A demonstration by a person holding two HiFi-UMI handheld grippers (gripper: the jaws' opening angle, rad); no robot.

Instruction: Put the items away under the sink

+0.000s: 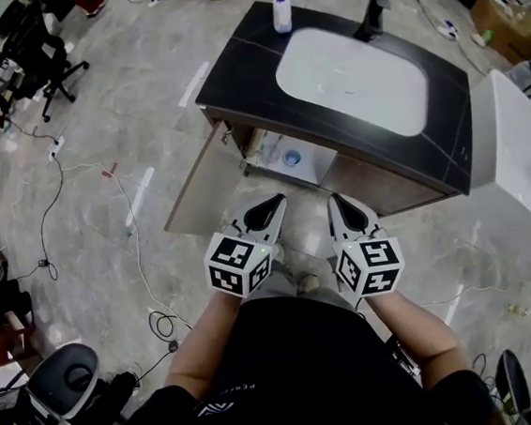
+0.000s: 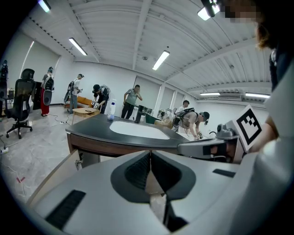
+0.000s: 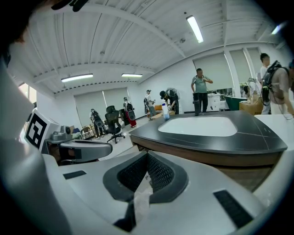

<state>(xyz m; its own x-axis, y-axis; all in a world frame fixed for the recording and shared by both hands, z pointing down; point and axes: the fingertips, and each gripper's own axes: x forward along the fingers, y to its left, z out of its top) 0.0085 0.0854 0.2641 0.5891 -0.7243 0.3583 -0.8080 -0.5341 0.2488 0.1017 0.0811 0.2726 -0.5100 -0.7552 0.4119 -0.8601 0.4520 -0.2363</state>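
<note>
A black vanity top point(image 1: 240, 63) carries a white basin point(image 1: 351, 80) and a black faucet point(image 1: 372, 12). A white spray bottle point(image 1: 281, 9) stands at its far left corner, also seen in the left gripper view point(image 2: 110, 110) and the right gripper view point(image 3: 165, 111). The left cabinet door point(image 1: 201, 181) hangs open; inside lies a white item with a blue round part point(image 1: 290, 157). My left gripper point(image 1: 276, 199) point(image 2: 150, 153) and right gripper point(image 1: 337, 199) point(image 3: 147, 156) hover side by side before the cabinet, both shut and holding nothing.
A white unit point(image 1: 523, 151) adjoins the vanity on the right. Cables point(image 1: 52, 196) trail over the floor at left, near an office chair point(image 1: 41, 51). A cardboard box point(image 1: 505, 26) sits at the far right. Several people point(image 2: 98, 96) stand behind the vanity.
</note>
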